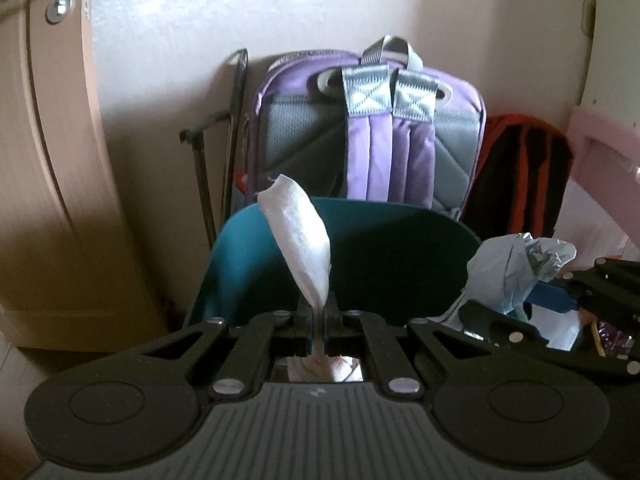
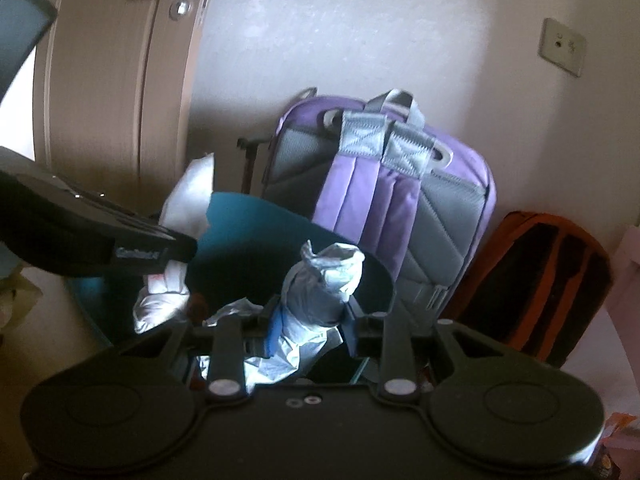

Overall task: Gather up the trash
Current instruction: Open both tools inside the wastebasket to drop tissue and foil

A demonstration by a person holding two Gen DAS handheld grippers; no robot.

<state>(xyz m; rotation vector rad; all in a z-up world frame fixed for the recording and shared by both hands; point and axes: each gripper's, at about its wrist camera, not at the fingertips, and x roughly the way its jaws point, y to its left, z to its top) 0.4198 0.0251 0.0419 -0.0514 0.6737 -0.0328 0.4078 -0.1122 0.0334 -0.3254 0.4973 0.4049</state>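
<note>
Now: left tongs (image 1: pixel 318 312) clenched on white tissue (image 1: pixel 298 236), right tongs (image 2: pixel 308 320) gripping crumpled grey wrapper (image 2: pixel 320 288), both over teal bin (image 1: pixel 400 236). Centre above opening, then release; avoid rim.

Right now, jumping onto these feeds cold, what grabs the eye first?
The white tissue pinched upright in the left gripper, over the teal bin. Beside it, the right gripper holds a crumpled grey-blue bag above the same bin. A purple backpack stands against the wall behind.
</note>
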